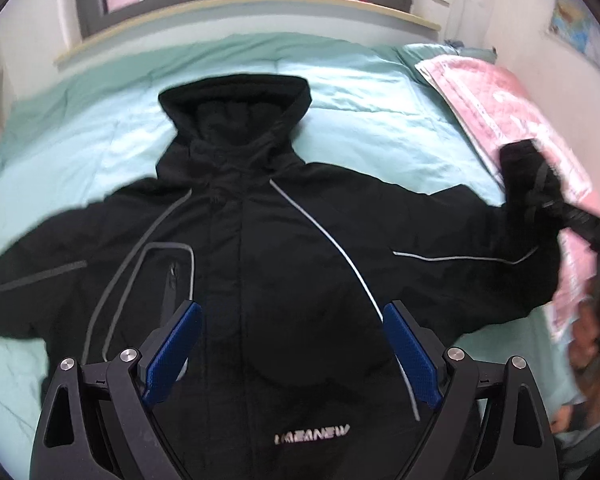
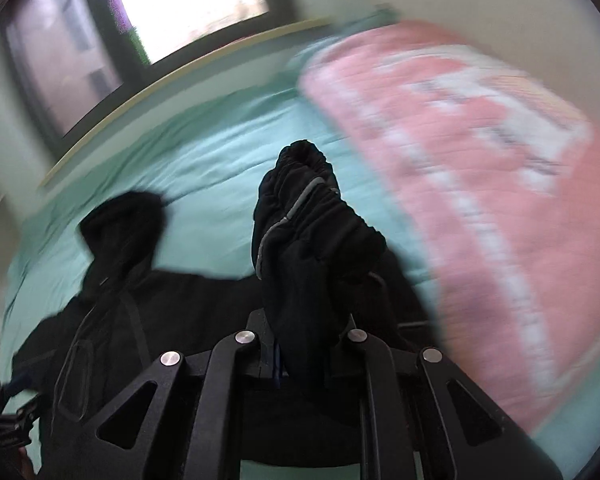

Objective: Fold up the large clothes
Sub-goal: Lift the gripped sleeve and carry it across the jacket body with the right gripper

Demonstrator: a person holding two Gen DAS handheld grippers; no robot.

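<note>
A black hooded jacket (image 1: 292, 280) lies face up on the teal bed, its hood (image 1: 236, 108) toward the window and both sleeves spread out. My left gripper (image 1: 292, 332) hovers over the jacket's lower front, open, with nothing between its blue pads (image 1: 176, 352). At the right edge of the left wrist view, my right gripper (image 1: 568, 216) holds the sleeve's cuff (image 1: 528, 176) lifted off the bed. In the right wrist view the bunched cuff (image 2: 308, 232) sticks up out of the right gripper (image 2: 306, 332), which is shut on it. The cloth hides the fingertips.
A pink patterned quilt (image 1: 512, 120) lies along the bed's right side, close to the raised sleeve, and fills the right of the right wrist view (image 2: 480, 180). The teal bedcover (image 1: 80, 140) reaches a window ledge (image 1: 240, 8). A person's hand (image 1: 592, 332) shows at the far right.
</note>
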